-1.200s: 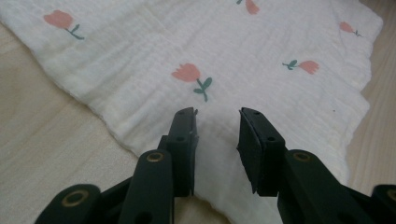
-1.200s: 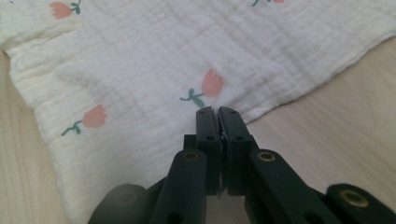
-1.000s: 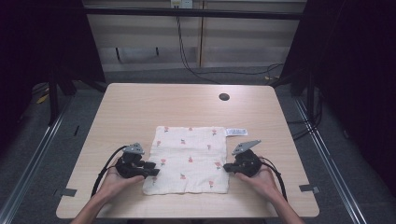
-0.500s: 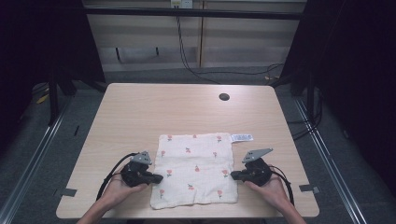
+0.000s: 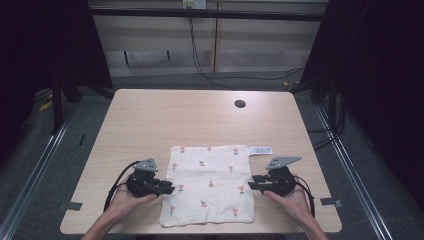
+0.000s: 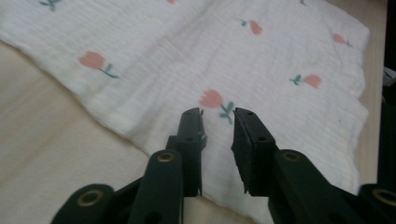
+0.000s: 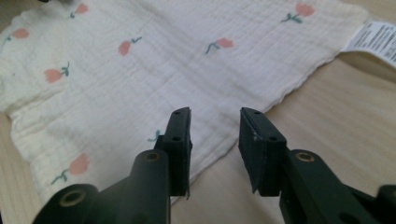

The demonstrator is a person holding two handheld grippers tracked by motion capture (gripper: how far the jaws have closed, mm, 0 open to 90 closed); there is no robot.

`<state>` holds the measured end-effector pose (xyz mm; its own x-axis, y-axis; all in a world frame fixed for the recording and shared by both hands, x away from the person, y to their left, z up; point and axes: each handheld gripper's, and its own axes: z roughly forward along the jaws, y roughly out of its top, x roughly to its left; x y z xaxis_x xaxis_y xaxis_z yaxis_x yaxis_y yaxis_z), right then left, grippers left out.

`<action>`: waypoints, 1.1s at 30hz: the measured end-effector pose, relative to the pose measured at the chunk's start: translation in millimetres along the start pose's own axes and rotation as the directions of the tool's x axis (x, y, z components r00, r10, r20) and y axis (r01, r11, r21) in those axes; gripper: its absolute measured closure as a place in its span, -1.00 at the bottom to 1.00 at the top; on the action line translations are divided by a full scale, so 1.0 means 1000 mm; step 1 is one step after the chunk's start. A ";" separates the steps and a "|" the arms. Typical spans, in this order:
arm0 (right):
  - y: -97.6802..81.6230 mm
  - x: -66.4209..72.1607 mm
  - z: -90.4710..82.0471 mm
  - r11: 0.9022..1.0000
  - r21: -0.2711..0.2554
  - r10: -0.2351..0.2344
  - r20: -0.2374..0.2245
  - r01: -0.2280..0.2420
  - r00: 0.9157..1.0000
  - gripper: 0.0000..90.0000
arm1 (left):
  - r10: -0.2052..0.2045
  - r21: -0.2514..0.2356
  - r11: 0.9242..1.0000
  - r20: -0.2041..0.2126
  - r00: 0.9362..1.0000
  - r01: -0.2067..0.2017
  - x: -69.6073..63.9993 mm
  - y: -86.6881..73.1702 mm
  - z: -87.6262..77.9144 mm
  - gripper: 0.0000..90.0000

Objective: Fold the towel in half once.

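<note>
A white cloth [image 5: 209,185] with little pink tulips lies flat on the wooden table [image 5: 200,120], near the edge where the person sits. It sits between the two grippers.

The left gripper [image 5: 167,189] is at the left edge of the cloth. Its jaws have just been opening and now stand apart with a gap between them. In the left gripper view the cloth [image 6: 224,65] lies under the jaw tips and spreads out ahead of them. One pink tulip [image 6: 212,99] is just in front of the gap. Nothing is pinched.

The right gripper [image 5: 251,186] is at the right edge of the cloth. Its jaws have also just been opening and are spread apart. In the right gripper view the cloth [image 7: 154,70] lies under one jaw and ahead of it, while the other jaw is over bare table. The cloth's edge runs through the gap. A white tag [image 7: 378,37] sticks out at the far corner of the cloth
</note>
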<state>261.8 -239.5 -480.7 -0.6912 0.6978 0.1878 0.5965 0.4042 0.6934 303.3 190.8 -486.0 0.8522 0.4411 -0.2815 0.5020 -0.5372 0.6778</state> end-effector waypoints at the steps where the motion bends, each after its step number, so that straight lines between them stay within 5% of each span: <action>1: 0.003 -0.002 0.000 1.000 -0.001 0.006 0.005 -0.006 1.000 0.40 | -0.011 -0.002 1.000 -0.016 1.000 0.011 0.003 0.000 0.000 0.52; 6: 0.016 -0.014 0.000 0.999 -0.034 0.008 0.027 -0.007 1.000 0.34 | -0.054 -0.025 0.998 -0.050 0.997 0.053 0.019 0.007 -0.004 0.47; 13: 0.028 -0.026 0.004 0.999 -0.045 0.002 0.039 -0.001 0.999 0.32 | -0.026 -0.026 0.999 -0.073 0.997 0.024 0.025 0.023 0.003 0.57; 15: 0.033 -0.030 0.006 0.999 -0.042 0.003 0.037 -0.001 0.999 0.33 | -0.039 -0.045 0.998 -0.074 0.996 0.036 0.029 0.028 0.006 0.58; 17: 0.042 -0.038 0.009 0.998 -0.058 -0.002 0.052 0.005 0.999 0.37 | -0.107 -0.043 0.994 -0.076 0.991 0.103 0.034 0.030 0.016 0.52; 22: 0.053 -0.054 0.024 0.999 -0.051 -0.010 0.069 0.013 0.998 0.43 | -0.084 0.012 0.996 -0.089 0.993 0.085 0.036 0.030 0.029 0.50; 33: 0.074 -0.081 0.051 1.000 -0.021 0.005 0.140 -0.003 0.990 0.39 | -0.070 0.007 0.997 -0.098 0.993 0.071 0.038 0.037 0.036 0.42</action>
<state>382.5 -235.7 -479.7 -0.6242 0.7758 0.0927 0.5898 0.3901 0.7071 359.7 162.3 -496.0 0.7967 0.5454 -0.2605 0.5620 -0.5100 0.6511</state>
